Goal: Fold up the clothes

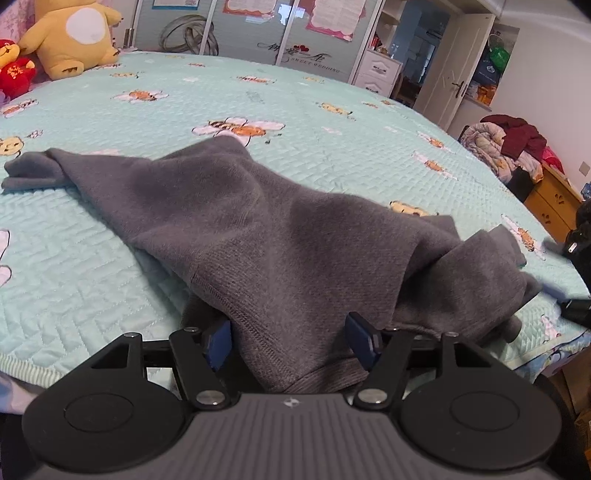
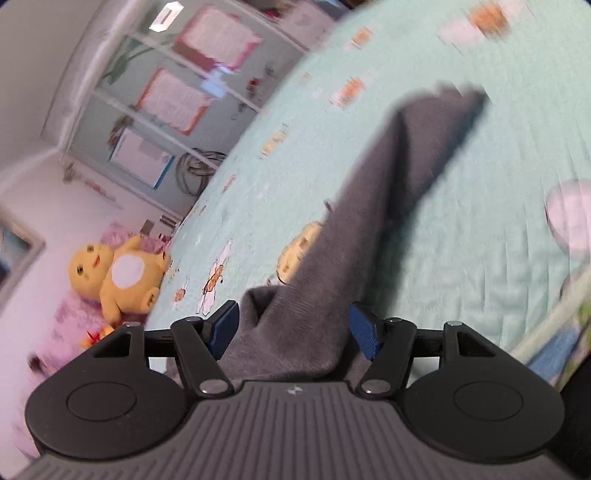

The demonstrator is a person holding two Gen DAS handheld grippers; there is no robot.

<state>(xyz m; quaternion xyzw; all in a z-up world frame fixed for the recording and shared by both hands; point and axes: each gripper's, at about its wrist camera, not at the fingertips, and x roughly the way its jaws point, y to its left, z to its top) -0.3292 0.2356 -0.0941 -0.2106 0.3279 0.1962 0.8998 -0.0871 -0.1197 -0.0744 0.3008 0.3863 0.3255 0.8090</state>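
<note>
Left gripper (image 1: 291, 341), right gripper (image 2: 293, 332) spread wide, grey garment (image 1: 258, 229) loose between

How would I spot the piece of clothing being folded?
Look at the big bed with the mint quilted bedspread printed with bees. Near its front edge lies a dark grey sweater, rumpled. It is the only garment on the bed; the yellow plush toy sits far back.
</note>
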